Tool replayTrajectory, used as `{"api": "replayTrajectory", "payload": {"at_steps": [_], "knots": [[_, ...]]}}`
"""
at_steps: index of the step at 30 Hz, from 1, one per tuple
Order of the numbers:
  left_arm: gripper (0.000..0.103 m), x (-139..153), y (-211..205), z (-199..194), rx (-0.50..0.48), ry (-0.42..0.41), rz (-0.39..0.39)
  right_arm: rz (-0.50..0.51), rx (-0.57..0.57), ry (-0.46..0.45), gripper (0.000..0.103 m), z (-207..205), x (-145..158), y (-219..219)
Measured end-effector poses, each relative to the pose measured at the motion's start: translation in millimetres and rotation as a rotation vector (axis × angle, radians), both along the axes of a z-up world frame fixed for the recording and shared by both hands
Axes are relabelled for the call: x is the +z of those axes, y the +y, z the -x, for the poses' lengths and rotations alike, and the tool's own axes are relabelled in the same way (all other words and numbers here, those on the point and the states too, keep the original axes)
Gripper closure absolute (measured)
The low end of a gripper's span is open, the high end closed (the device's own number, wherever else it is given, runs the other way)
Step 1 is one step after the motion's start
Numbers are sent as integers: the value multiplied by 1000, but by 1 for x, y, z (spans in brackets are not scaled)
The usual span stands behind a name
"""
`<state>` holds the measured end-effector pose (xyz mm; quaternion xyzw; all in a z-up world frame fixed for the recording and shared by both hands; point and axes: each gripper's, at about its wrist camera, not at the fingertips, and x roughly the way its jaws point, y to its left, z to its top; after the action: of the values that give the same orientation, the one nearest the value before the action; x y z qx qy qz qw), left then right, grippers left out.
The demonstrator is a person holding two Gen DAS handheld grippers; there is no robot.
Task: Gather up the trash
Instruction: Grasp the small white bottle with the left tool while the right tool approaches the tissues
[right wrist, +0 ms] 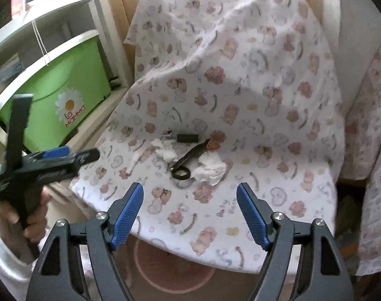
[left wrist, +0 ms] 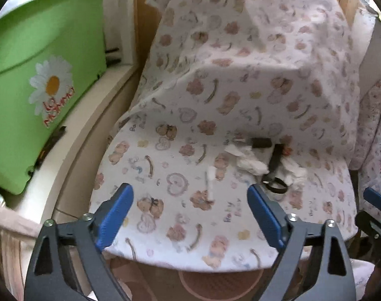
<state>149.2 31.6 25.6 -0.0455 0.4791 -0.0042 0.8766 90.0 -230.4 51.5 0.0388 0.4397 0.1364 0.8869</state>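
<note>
Left wrist view: the left gripper (left wrist: 190,215) fills the bottom of the frame, its 2 blue-padded jaws spread wide with nothing between them, hanging over a chair draped in a white teddy-bear print sheet (left wrist: 240,75). The trash lies right of centre on the seat: a crumpled white tissue (left wrist: 248,159), a second crumpled tissue (left wrist: 294,173) further right, and a thin twisted paper strip (left wrist: 211,180) nearer the gripper. Between the 2 tissues lies a dark strap with a loop (left wrist: 275,173), and just above it a short dark cylinder (left wrist: 260,142). A green plastic box with a daisy print (left wrist: 40,87) stands on a pale shelf at the upper left. At the right edge a blue tip of the right gripper (left wrist: 376,198) shows.

Right wrist view: the right gripper (right wrist: 190,215) is also wide apart and empty at the bottom of the frame. The trash sits mid-frame on the sheet (right wrist: 240,75): tissue (right wrist: 165,151), larger tissue (right wrist: 210,170), paper strip (right wrist: 136,159), with the strap (right wrist: 188,159) between them and the cylinder (right wrist: 188,138) above. At the left, a hand (right wrist: 17,223) in a white sleeve holds the left gripper (right wrist: 65,154) side-on; the green box (right wrist: 65,95) stands behind it.
</note>
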Motion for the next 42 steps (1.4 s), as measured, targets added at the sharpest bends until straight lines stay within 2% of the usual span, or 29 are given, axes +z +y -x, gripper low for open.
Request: {"api": "replayTrajectory", "payload": {"at_steps": [3,7,8,11,14,17,21,30,32,33,38,42], "knots": [[26,-17,5,-9,-4,39,-2,-8,6,6,25,-8,-12,-1],[56,-40,4,-24,-4,145,16,-21,-17,48,30,-19,-38,-9],[59,-44,3,-27,0,163,9,-34,-20,72,33,-22,-45,-12],[60,-53,-2,-35,-3,189,36,-70,-23,141,35,-35,-64,-21],[61,-57,-9,-41,-13,209,70,-74,-53,166,36,-45,-75,-31],[65,-59,-17,-44,-21,212,55,-112,-75,188,36,-52,-80,-41],[77,-65,-27,-51,-29,243,74,-121,-118,182,36,-59,-80,-48],[80,-80,-52,-54,-44,268,-53,-130,-129,184,36,-62,-81,-50],[92,-81,-56,-52,-58,265,-61,-129,-128,182,36,-62,-80,-51],[94,-81,-58,-50,-71,262,-60,-126,-128,181,36,-62,-80,-51],[94,-69,-67,-41,-87,212,-70,-89,-135,173,36,-62,-80,-54],[94,-53,-65,-27,-84,152,-46,-134,-152,189,36,-64,-82,-60]]}}
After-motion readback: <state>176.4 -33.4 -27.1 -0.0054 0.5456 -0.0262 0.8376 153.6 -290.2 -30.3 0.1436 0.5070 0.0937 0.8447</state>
